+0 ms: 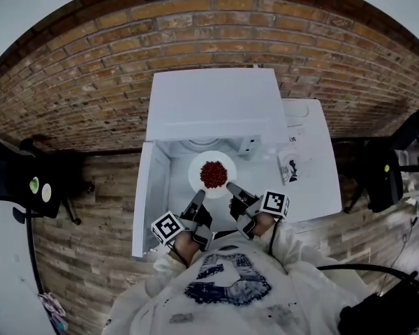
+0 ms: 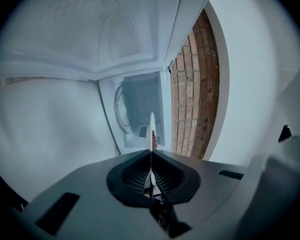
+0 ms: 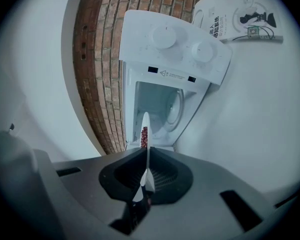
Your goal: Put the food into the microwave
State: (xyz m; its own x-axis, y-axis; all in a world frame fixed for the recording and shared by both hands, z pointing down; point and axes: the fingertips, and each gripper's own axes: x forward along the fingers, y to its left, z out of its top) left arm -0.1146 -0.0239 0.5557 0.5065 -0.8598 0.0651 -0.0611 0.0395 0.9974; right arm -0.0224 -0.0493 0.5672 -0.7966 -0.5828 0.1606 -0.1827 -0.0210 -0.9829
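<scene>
A white plate (image 1: 211, 173) with red food (image 1: 213, 174) hangs level in front of the open white microwave (image 1: 209, 103). My left gripper (image 1: 198, 196) is shut on the plate's near left rim, and my right gripper (image 1: 232, 186) is shut on its near right rim. In the left gripper view the plate (image 2: 151, 129) shows edge-on, clamped between the jaws (image 2: 151, 171), with the cavity and glass turntable (image 2: 121, 109) beyond. In the right gripper view the plate (image 3: 145, 129) is likewise clamped by that gripper (image 3: 147, 174), pointing at the cavity (image 3: 157, 109).
The microwave door (image 1: 144, 201) stands swung open on the left. A printed leaflet (image 1: 290, 162) lies on the white table (image 1: 314, 187) to the right. A brick wall is behind. Black equipment (image 1: 21, 176) stands far left and other black gear (image 1: 398, 166) far right.
</scene>
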